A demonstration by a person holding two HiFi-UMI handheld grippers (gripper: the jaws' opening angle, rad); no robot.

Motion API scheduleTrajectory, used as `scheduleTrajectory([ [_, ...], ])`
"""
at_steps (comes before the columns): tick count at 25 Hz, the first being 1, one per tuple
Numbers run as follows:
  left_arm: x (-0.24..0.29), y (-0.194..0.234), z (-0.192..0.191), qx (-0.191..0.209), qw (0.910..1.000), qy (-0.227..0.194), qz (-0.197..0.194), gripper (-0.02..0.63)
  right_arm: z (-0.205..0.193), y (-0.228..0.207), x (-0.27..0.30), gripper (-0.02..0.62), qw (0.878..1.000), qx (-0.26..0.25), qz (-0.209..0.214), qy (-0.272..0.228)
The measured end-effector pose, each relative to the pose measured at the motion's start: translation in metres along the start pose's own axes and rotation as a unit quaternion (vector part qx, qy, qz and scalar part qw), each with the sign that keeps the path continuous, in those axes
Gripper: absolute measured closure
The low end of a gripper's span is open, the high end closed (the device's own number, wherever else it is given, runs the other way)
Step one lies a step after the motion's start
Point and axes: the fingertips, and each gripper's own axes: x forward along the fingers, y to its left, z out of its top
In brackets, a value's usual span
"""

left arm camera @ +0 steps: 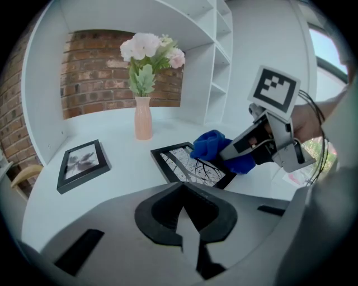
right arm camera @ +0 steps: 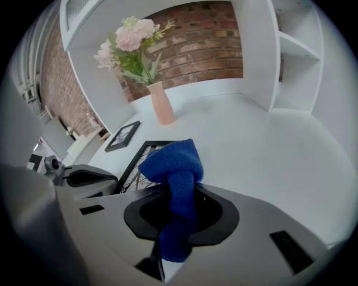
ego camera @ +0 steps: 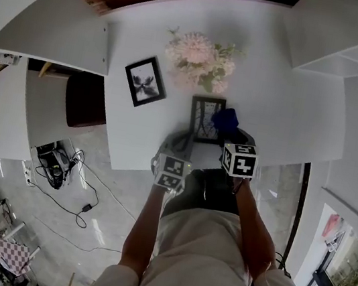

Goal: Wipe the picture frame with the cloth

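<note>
While the frame (ego camera: pixel 206 118) lies flat on the white surface (ego camera: pixel 281 102), the head view shows the right hand-held gripper (ego camera: pixel 230 132) holding a blue cloth (ego camera: pixel 226 118) against it. Left gripper view: the left hand-held gripper (left arm camera: pixel 189 243) is closed and empty. Right gripper view: the jaws pinch the cloth.

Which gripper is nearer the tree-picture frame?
Right. The right gripper holds the cloth over the frame, at its right side; the left gripper sits short of its near edge.

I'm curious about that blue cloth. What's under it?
The black picture frame with branches lies under the blue cloth. The cloth covers one corner, so that part is hidden.
</note>
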Motion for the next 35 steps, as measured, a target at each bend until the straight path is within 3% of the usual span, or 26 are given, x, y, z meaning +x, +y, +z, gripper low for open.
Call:
scheduleTrajectory([
  [10, 0.000, 0.000, 0.001, -0.001, 1.0000, -0.003, 0.000, 0.608, 0.007, -0.036, -0.026, 0.522, 0.999, 0.029, -0.032, -0.022],
  [15, 0.000, 0.000, 0.000, -0.002, 1.0000, -0.005, 0.001, 0.608, 0.028, -0.039, -0.044, 0.521, 0.998, 0.039, -0.020, -0.041],
  [23, 0.000, 0.000, 0.000, 0.000, 1.0000, -0.004, 0.002, 0.609, 0.065, -0.003, -0.048, 0.520, 0.998, -0.007, 0.014, -0.067],
  [35, -0.001, 0.001, 0.000, 0.000, 1.0000, -0.002, 0.004, 0.608, 0.076, 0.057, -0.003, 0.520, 0.996, -0.029, 0.060, -0.055],
])
